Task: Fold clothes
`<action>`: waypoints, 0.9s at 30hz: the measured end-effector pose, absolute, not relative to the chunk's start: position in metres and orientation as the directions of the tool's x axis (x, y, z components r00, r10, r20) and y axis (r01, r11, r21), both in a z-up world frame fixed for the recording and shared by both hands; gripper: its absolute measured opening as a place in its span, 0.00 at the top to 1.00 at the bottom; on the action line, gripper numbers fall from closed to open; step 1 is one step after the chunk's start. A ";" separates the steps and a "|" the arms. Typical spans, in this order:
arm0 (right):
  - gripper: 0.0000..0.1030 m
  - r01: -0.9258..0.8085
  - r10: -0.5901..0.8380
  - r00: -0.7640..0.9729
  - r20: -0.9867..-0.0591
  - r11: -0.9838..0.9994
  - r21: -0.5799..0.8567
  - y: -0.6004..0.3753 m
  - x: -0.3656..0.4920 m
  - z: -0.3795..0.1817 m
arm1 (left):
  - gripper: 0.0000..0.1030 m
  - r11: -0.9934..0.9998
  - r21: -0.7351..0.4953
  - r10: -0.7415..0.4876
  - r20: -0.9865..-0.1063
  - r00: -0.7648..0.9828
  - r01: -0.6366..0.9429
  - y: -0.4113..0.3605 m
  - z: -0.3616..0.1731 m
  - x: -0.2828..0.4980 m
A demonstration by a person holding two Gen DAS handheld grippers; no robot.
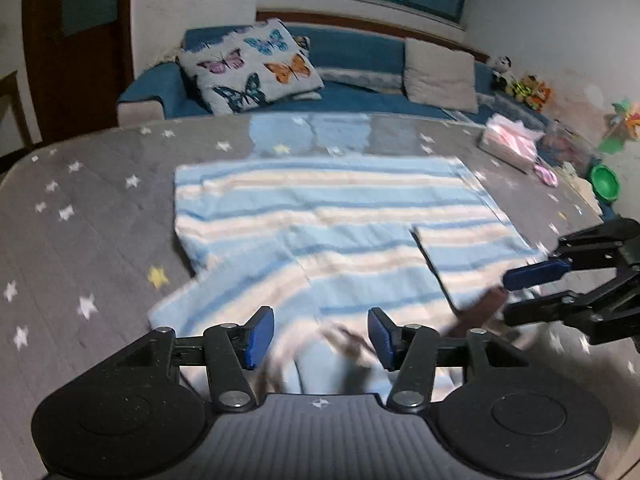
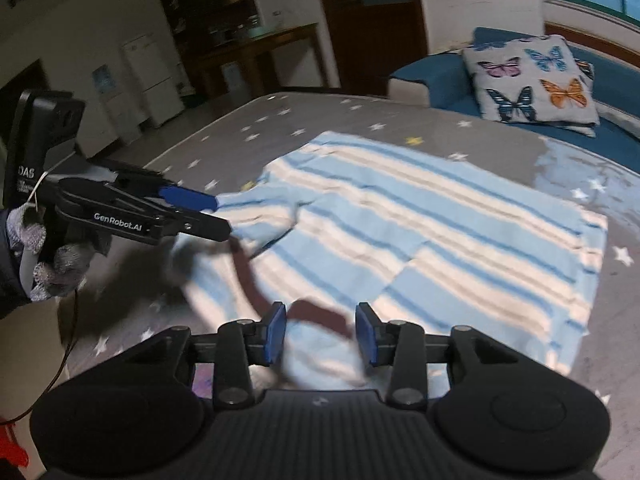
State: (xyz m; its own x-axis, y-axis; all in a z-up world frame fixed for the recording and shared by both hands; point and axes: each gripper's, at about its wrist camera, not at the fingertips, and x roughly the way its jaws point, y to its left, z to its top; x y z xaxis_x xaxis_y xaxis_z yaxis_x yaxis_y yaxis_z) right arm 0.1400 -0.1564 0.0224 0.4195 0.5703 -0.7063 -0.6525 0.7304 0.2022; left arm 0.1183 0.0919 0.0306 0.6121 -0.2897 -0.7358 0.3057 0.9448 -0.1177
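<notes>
Likely risk first: the light-blue and cream striped knit garment (image 1: 320, 216) lies spread on the grey star-print mattress cover (image 1: 80, 208), its near edge rumpled and blurred under both tools, so a dropped edge could land crooked and leave the fold skewed. A brown trim or cord (image 2: 256, 280) trails loose at the near edge; it could snag a finger and drag the cloth askew.

Left side: the left gripper (image 1: 320, 338) points down at the near hem, blue pads partly apart, cloth seen between them but no pad pressing on it. In the right wrist view a grey-gloved hand (image 2: 52, 264) wraps its handle, and the fingers sit level, tips just touching a bunched fold at the garment's left corner.

Right side: the right gripper (image 2: 320, 334) tilts down likewise, jaws at a narrow-to-middling gap, cloth and brown trim below, nothing clamped. From the left wrist view it reaches in from the right, tips beside the folded-over flap (image 1: 472, 256).
</notes>
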 end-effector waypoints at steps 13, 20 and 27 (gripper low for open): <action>0.78 -0.781 0.582 0.328 -0.744 0.610 0.133 -0.148 0.053 0.012 | 0.91 0.909 -0.112 -0.346 -0.739 0.578 0.400 0.111 0.014 0.025; 0.76 -0.770 0.635 0.359 -0.684 0.616 0.167 -0.159 0.064 0.050 | 0.89 0.923 -0.097 -0.321 -0.726 0.609 0.372 0.135 0.026 0.013; 0.59 -0.651 0.467 0.511 -0.721 0.759 0.030 -0.139 0.112 0.045 | 0.86 0.935 -0.102 -0.320 -0.655 0.685 0.339 0.132 0.056 0.035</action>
